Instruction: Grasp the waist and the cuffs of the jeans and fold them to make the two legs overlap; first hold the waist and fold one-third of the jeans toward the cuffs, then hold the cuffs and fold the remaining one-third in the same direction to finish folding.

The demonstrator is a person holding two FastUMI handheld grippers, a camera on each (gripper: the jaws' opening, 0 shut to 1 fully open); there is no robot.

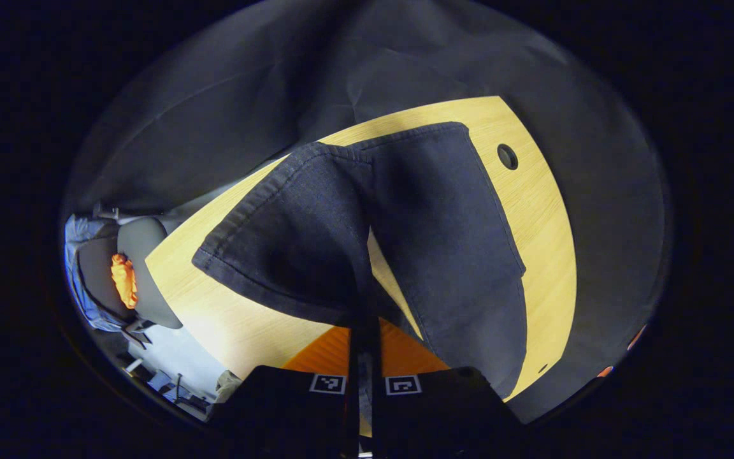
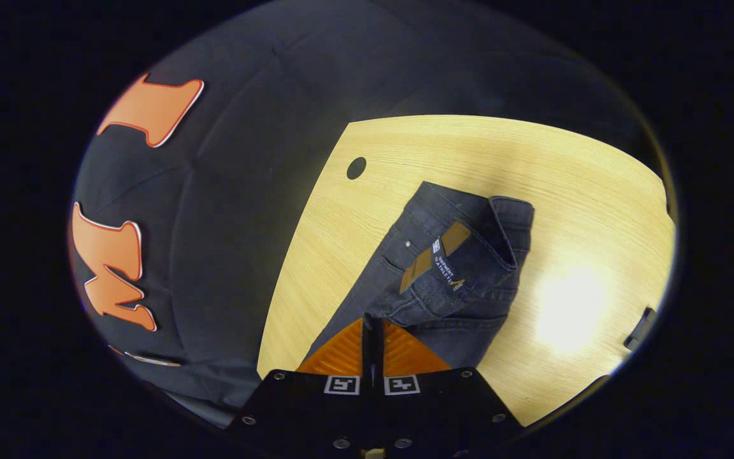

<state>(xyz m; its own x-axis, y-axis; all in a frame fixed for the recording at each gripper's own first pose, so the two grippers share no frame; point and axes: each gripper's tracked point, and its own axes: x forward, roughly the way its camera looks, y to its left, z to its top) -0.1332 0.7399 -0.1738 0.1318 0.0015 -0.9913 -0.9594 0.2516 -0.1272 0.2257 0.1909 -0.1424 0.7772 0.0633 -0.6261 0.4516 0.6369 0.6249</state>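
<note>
Denim pinched at both ends: left gripper (image 1: 365, 344) has its fingers closed down to a thin slit on dark fabric at the cuff end of the jeans (image 1: 367, 236), one cuff (image 1: 259, 229) lifted and fanned open toward the camera, the other leg (image 1: 456, 255) lying flat on the table (image 1: 532, 210). Right gripper (image 2: 373, 341) likewise closed tight on cloth near the waist (image 2: 462, 261), where the waistband is turned over, showing a brown patch (image 2: 434, 255) and a white label (image 2: 446, 268). Risk, as judged: only one layer may be caught at either end, so a leg could slip free or drag skewed as the fold is carried over, leaving legs misaligned; the bunched waist could also set a crooked crease. Surface: pale wood-grain tabletop, bare beyond the garment, with a round cable hole (image 2: 356, 167) near its edge. Room: dark cloth wall (image 2: 227, 191) behind; in the left gripper view, a grey chair (image 1: 141, 268) with something orange on it stands off past the table's corner.
</note>
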